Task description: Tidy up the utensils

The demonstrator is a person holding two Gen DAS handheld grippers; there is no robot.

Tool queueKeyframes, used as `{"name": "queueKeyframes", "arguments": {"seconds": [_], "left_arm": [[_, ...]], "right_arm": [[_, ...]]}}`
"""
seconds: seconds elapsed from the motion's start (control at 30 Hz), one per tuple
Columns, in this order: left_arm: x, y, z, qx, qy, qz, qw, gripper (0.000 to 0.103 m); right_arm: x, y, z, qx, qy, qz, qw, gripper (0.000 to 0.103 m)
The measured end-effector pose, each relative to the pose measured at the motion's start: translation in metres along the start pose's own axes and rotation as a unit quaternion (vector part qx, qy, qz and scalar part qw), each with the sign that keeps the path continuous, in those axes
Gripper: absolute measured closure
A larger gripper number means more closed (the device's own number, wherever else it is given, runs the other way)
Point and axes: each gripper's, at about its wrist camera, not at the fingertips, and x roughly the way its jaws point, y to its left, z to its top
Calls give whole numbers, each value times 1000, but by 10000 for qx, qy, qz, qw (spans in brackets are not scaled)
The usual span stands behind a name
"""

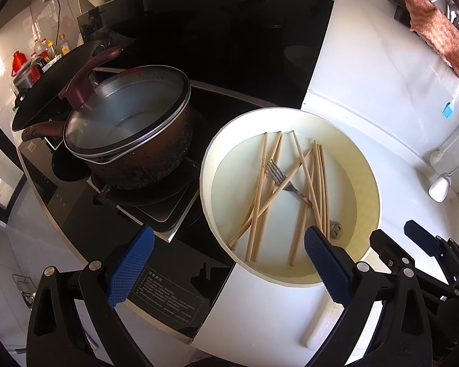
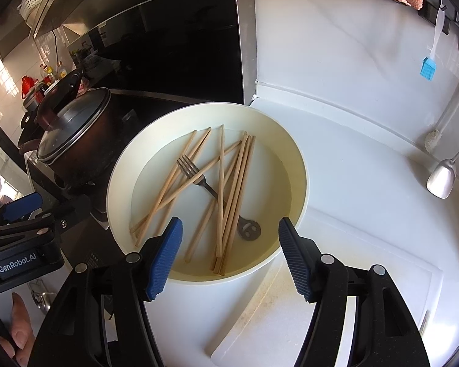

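A round cream basin [image 1: 364, 165] [image 2: 293, 153] sits on the white counter beside the stove. Several wooden chopsticks [image 1: 260, 195] [image 2: 232, 195] lie crisscrossed in it. A metal fork [image 1: 277, 174] [image 2: 190, 168] lies among them, its round handle end [image 2: 249, 228] near the basin's front. My left gripper [image 1: 229, 263] is open and empty, above the basin's front left rim. My right gripper [image 2: 229, 257] is open and empty, just above the basin's front edge. The right gripper also shows at the right edge of the left wrist view [image 1: 419, 238].
A brown pot with a glass lid [image 1: 131, 131] [image 2: 73, 140] stands on the black stove left of the basin. A white cutting board [image 2: 336, 299] lies right of the basin. A blue brush [image 2: 428, 67], a white ladle [image 2: 440, 177] and an orange cloth [image 1: 437, 33] hang at the back right.
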Motion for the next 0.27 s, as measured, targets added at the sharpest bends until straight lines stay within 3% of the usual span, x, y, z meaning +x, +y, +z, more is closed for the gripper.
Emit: {"name": "queueKeyframes", "arguments": {"seconds": [0.27], "left_arm": [[1, 4, 0, -51, 53, 91, 9999, 6]], "right_arm": [[0, 2, -1, 0, -1, 5, 10000, 40]]}}
